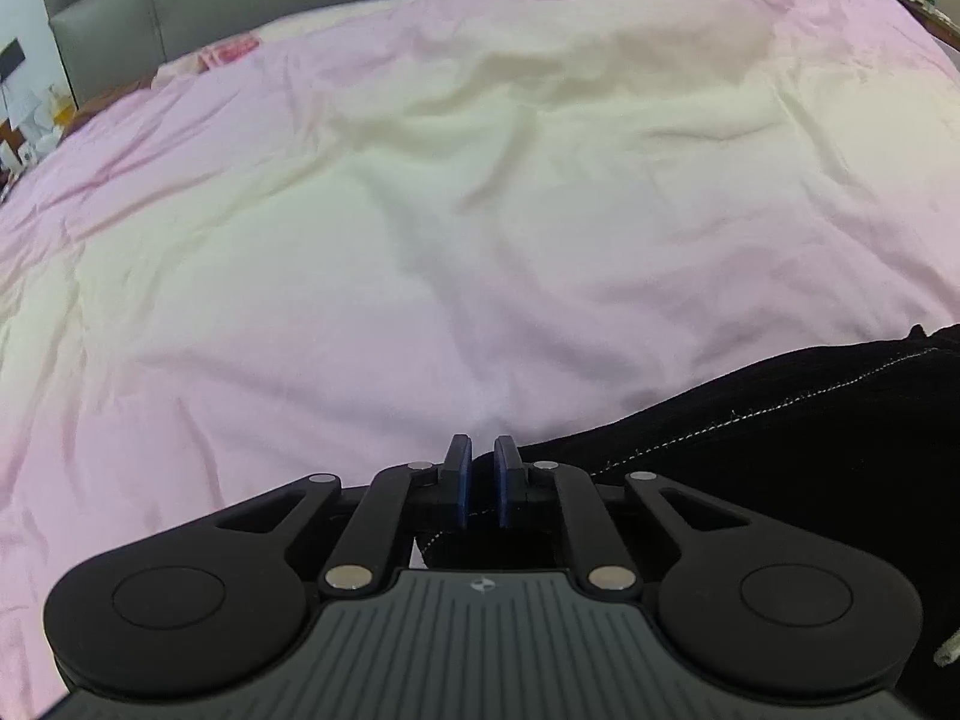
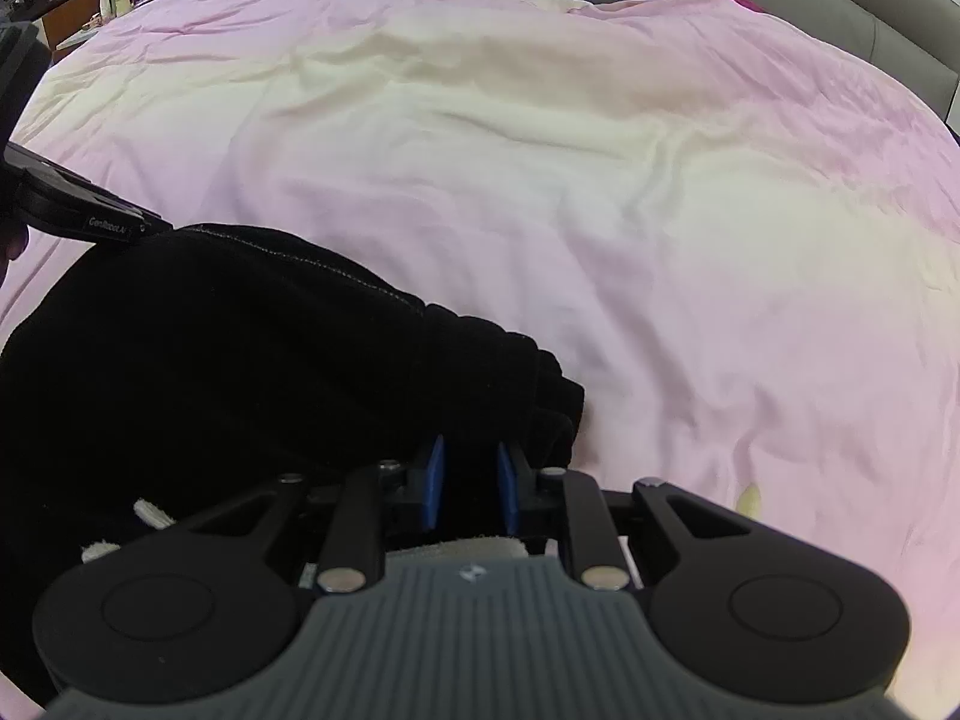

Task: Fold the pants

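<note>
Surface: pink-and-cream quilted bed cover, rumpled.
Pants: black stitched fabric pants, bunched near that cover's front edge.
Left gripper: nearly closed, pinching the pants' edge.
Right gripper: narrow, clamping the gathered cuff.
Advice: pull both corners taut before laying flat.

Both the left gripper and right gripper are showing black linkage arms with silver pivot screws, round black side discs, a ribbed grey housing bearing a small logo, and blue-padded jaws.
</note>
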`<state>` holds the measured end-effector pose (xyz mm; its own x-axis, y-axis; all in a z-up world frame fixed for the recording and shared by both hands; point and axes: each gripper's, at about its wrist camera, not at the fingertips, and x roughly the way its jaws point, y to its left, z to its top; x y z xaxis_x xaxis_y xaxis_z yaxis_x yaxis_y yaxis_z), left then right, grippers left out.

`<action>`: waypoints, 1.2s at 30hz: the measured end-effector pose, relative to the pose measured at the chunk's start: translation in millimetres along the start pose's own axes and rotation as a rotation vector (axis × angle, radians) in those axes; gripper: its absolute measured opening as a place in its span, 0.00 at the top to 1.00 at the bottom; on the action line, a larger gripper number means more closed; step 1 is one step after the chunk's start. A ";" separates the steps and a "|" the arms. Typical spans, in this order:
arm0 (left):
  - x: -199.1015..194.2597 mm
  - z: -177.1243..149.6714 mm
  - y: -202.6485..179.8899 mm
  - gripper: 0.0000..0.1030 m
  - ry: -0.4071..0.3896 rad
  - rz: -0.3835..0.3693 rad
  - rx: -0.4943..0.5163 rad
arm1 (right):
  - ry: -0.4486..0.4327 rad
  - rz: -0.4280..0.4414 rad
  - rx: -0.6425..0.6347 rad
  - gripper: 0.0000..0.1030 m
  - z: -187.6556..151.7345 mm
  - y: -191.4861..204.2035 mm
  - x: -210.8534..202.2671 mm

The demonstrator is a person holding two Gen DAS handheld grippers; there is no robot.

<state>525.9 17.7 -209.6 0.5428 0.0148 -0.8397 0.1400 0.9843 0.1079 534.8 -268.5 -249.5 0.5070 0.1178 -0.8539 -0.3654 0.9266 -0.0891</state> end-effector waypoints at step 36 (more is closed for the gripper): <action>-172.0 -244.5 -15.2 0.53 0.014 -0.116 -0.020 | -0.176 -0.015 0.108 0.76 -131.5 45.0 -108.0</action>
<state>227.9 43.2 -196.9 0.5126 -0.0970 -0.8531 0.1848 0.9828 -0.0007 361.0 -286.5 -228.7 0.6436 0.1558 -0.7493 -0.2762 0.9604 -0.0375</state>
